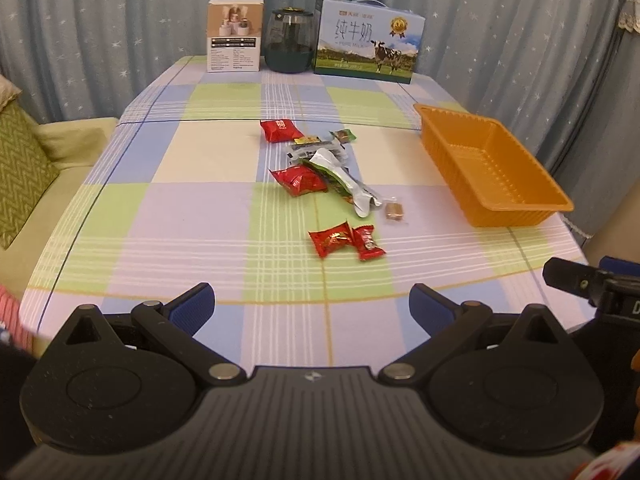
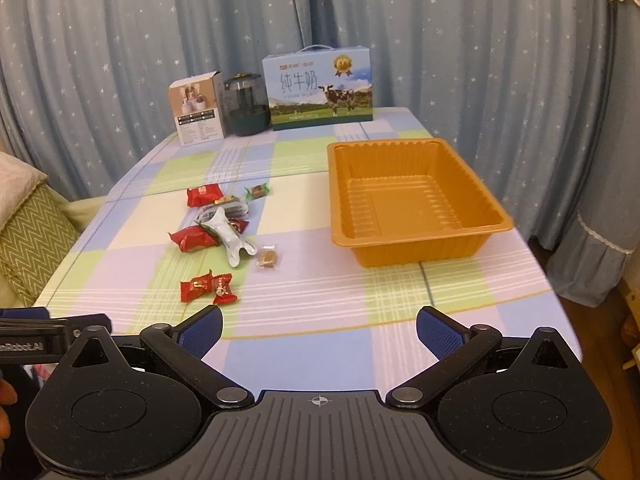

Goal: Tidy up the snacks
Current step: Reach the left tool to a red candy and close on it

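Milk box reading "纯牛奶"

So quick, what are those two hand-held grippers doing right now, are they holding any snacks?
Left hand-held gripper: open, holding nothing, above the near table edge.
Right hand-held gripper: open, holding nothing, also short of the snacks.

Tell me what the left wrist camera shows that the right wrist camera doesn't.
Only the left wrist view shows the open left gripper and a beige sofa seat beside the table. Only the right wrist view shows the open right gripper and the whole floor of the orange tray, which holds nothing. Both show the scattered snacks, the milk box and the starry curtain.
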Motion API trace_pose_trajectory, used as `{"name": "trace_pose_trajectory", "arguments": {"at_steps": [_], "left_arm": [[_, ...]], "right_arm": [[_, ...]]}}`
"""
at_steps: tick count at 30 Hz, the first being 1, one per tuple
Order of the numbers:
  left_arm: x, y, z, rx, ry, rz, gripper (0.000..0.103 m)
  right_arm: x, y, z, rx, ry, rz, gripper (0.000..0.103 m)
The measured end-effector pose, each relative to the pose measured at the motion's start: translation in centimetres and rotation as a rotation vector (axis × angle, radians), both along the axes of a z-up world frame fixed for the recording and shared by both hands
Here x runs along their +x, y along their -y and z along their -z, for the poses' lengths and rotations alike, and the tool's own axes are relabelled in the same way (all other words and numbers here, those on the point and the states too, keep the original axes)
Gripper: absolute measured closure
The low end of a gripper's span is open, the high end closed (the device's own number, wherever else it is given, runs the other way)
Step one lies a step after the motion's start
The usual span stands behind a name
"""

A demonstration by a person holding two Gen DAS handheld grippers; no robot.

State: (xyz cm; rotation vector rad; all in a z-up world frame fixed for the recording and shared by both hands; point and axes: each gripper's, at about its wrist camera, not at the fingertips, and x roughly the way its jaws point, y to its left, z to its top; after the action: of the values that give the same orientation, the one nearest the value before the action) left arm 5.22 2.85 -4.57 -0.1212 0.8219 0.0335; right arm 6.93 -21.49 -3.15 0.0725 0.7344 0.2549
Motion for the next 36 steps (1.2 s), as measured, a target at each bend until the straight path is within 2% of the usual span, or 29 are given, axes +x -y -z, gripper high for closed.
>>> {"name": "trace_pose_trajectory", "arguments": {"at_steps": [3,9,13,19,23,29,33,36], "left_arm": [[1.8,-0.5,1.5,0.015,-0.016,0.031,0.005],[5.4,-1.7,4.1,0.035,-0.039,0.067,0.008],[7.4,-2.4,5.7,0.051,-0.060,0.095,0.009],[9.6,-3.2,7.3,0.092,-0.065,0.155,0.011],[10.9,-3.2,7.8,0.123,-0.038,0.241,0.014],[12.7,-2.9,8.6,0.118,0.000,0.363,0.028],[13.6,-2.4,9.4,0.099,-0.009,0.431,0.050],[13.7,-1.6,9.3,0.101,0.012,0.480,0.051]], "right_arm": [[1.2,-0.9,0.9,-0.005,0.003,-0.013,0.001],[3.9,-2.5,3.5,-0.008,-0.037,-0.035,0.001],[5.7,-3.9,5.1,0.005,-0.077,-0.060,0.012],[7.7,-5.8,6.9,0.015,-0.116,-0.094,0.018],[8.5,-6.8,7.6,0.012,-0.125,-0.102,0.020],[9.3,-7.0,8.6,0.017,-0.140,-0.091,0.022],[9.6,-6.7,9.1,0.025,-0.142,-0.078,0.023],[9.8,-6.5,9.4,0.034,-0.144,-0.068,0.023]]}}
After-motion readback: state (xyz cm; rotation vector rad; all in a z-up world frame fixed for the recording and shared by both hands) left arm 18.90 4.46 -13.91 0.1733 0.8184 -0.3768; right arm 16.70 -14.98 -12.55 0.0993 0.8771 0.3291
